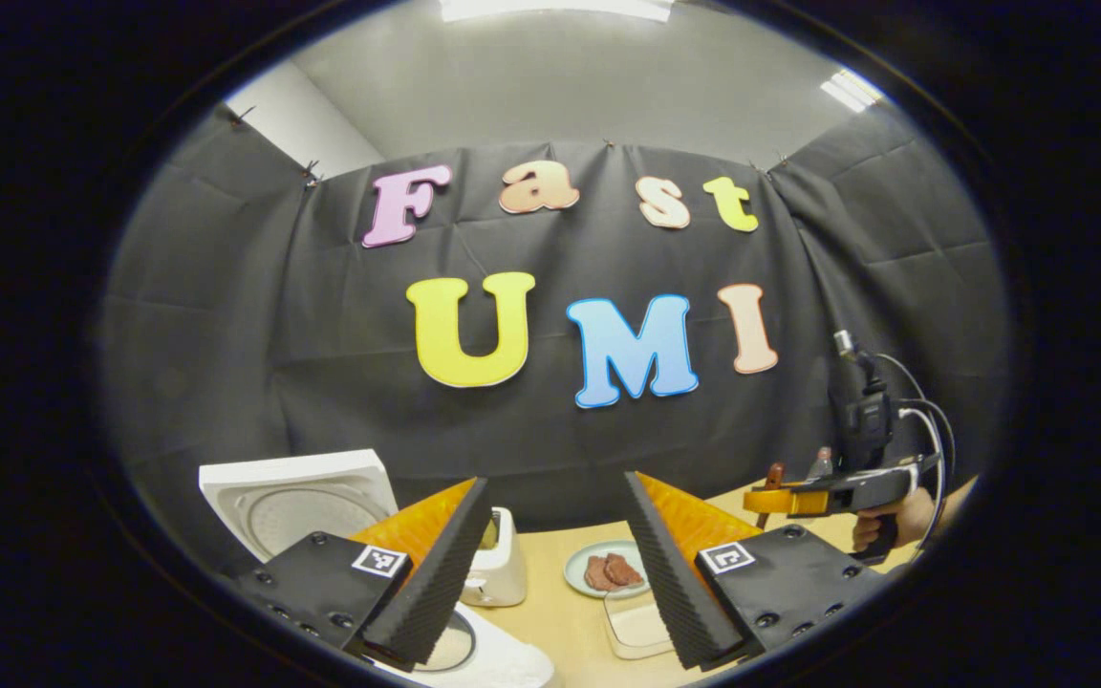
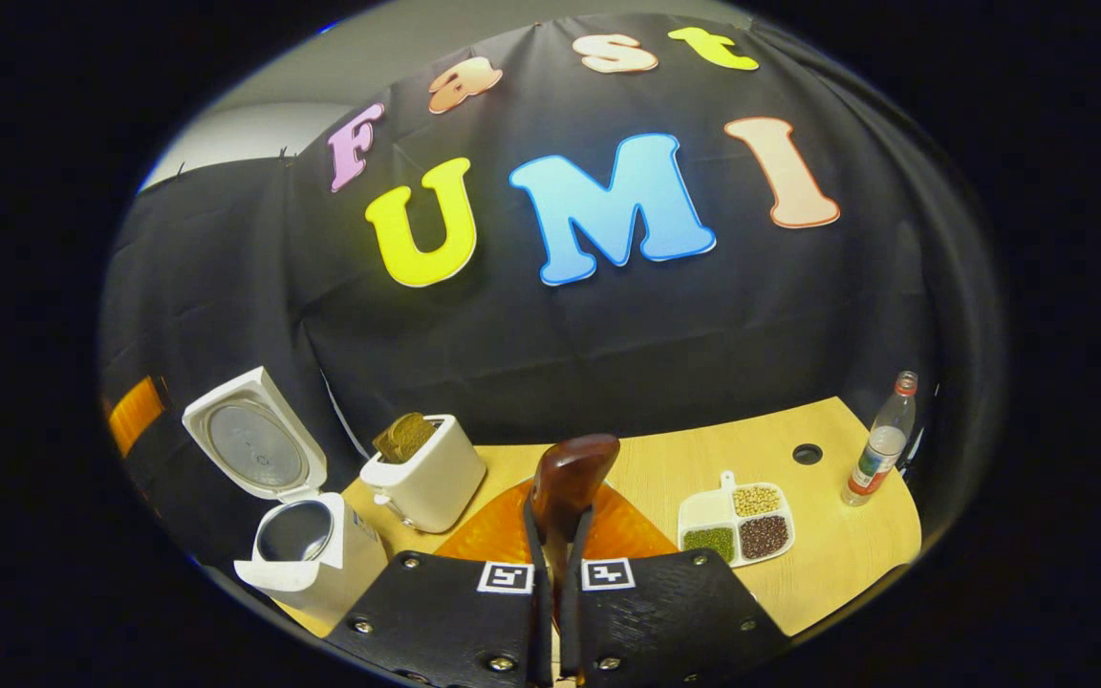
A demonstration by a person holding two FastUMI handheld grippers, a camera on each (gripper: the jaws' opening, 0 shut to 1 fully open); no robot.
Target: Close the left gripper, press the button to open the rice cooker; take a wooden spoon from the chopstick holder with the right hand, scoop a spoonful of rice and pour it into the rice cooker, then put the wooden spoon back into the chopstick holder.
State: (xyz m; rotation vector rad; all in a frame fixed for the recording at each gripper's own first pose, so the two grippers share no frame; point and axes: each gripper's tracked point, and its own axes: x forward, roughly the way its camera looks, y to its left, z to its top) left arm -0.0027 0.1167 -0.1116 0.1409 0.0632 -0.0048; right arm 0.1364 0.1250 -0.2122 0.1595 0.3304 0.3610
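**Spoon in the grip, rice yet to scoop**

Right gripper (image 2: 558, 564) first: its two black fingers are pressed together on the dark reddish-brown wooden spoon (image 2: 570, 483), bowl standing upright above the fingertips and looking empty, as far as the right gripper view lets anyone tell. Left gripper (image 1: 555, 573) hangs with its ridged black fingers spread wide apart, nothing between them, poised above the white rice cooker (image 2: 307, 545).

That cooker sits at the table's left end, white lid (image 2: 249, 444) thrown back, metal inner pot open to the room. So the button press looks done, and the scoop seems to be the step in hand.

Just beyond, the white toaster (image 2: 426, 478) stands beside the cooker with a browned slice in its slot. Off to the right on the pale wooden table (image 2: 837, 554) lies the white divided dish of grains and beans (image 2: 737, 524); one compartment looks white, possibly the rice, though that is hard to confirm. Farther right, a clear plastic bottle (image 2: 880, 444).

Advice for the scoop: tilt the bowl down into the right compartment, dig shallow, level the spoon before lifting, then travel slowly leftward, passing clear of the toaster. The left gripper should stay out of the pot's mouth.
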